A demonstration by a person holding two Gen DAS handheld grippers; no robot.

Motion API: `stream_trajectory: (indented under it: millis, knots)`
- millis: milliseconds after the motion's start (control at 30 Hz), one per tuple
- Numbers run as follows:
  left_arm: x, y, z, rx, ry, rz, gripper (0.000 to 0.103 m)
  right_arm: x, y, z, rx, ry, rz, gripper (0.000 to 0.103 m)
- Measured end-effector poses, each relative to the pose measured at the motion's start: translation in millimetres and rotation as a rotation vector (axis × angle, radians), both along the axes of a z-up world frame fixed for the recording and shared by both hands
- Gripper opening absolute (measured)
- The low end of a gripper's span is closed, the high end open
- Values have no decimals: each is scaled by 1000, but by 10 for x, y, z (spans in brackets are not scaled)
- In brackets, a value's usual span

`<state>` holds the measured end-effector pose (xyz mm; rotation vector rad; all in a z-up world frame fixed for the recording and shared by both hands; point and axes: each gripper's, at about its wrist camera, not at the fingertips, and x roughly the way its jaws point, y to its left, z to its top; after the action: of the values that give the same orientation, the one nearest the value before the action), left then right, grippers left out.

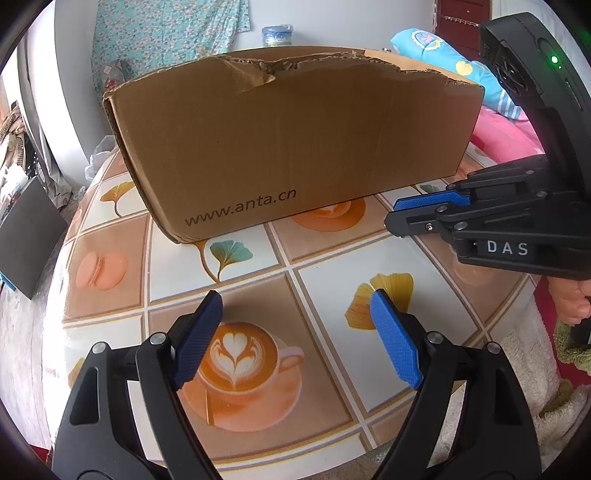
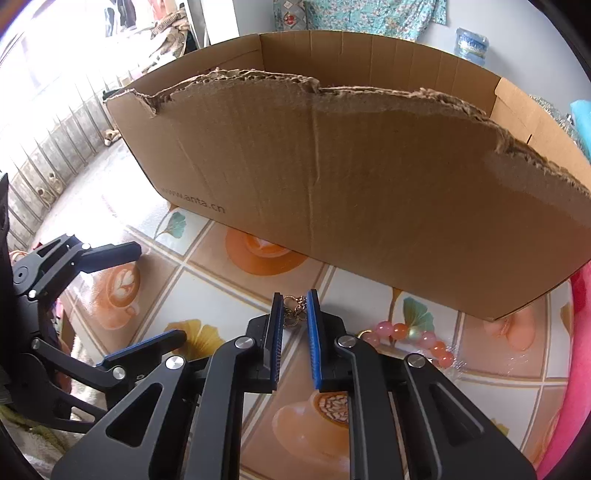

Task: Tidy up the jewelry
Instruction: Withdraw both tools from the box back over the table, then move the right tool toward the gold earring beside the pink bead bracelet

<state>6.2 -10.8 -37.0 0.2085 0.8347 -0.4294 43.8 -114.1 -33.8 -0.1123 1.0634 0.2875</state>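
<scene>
The right tongs [image 2: 295,306] are closed on a gold chain [image 2: 295,314], held just above the table [image 2: 229,291] in front of the torn cardboard box [image 2: 351,192]. A pink bead bracelet [image 2: 413,339] lies on the table just right of them — near the box's front wall. The left tongs [image 1: 295,325] hang open and empty above the printed tablecloth.

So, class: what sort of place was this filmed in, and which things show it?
Probably a home: a patterned tablecloth under a cardboard box, floral fabric hanging behind, and a bead bracelet.
</scene>
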Motion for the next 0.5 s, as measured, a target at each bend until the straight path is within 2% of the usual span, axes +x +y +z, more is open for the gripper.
stream_trajectory:
  millis: [33,67,267,500]
  knots:
    - [4,4,-1,0,1,1,78,-6,-13,10,14,1,-4,10]
    - [6,7,-1,0,1,2,78,-12,-34,24,32,4,-7,4]
    - [17,16,3,0,0,6,79,-74,-120,121,101,-9,-38,5]
    - [16,15,1,-1,1,14,79,-111,-206,168,69,-19,-56,5]
